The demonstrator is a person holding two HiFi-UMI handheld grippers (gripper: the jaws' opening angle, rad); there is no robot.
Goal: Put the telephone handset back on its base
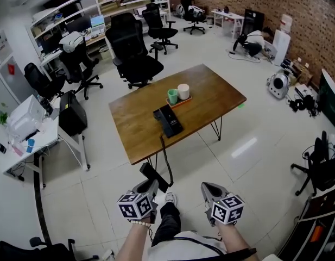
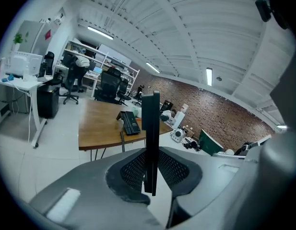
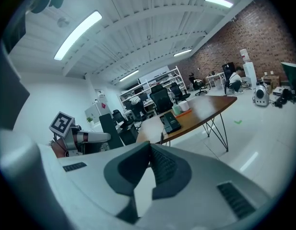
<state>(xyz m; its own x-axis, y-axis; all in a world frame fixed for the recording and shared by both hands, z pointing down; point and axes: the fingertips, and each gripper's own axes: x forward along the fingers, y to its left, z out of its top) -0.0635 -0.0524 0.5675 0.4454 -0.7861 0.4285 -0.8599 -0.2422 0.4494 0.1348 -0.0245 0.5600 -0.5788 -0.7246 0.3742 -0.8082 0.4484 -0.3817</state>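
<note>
The black telephone base (image 1: 168,121) lies in the middle of the brown wooden table (image 1: 210,91), well ahead of me. Its dark cord (image 1: 166,156) hangs off the near table edge down to the black handset (image 1: 155,177). My left gripper (image 1: 148,186) is shut on that handset, low above the floor and away from the table. In the left gripper view the handset (image 2: 150,143) stands edge-on and upright between the jaws, with the base (image 2: 130,122) far behind it. My right gripper (image 1: 210,190) hangs beside it, shut and holding nothing, its tips (image 3: 148,151) touching.
A green cup (image 1: 172,96) and a white cup (image 1: 183,91) stand on a small tray just behind the base. Black office chairs (image 1: 132,50) crowd the far side of the table. A white desk (image 1: 31,140) stands at left. A person crouches at the back right (image 1: 254,42).
</note>
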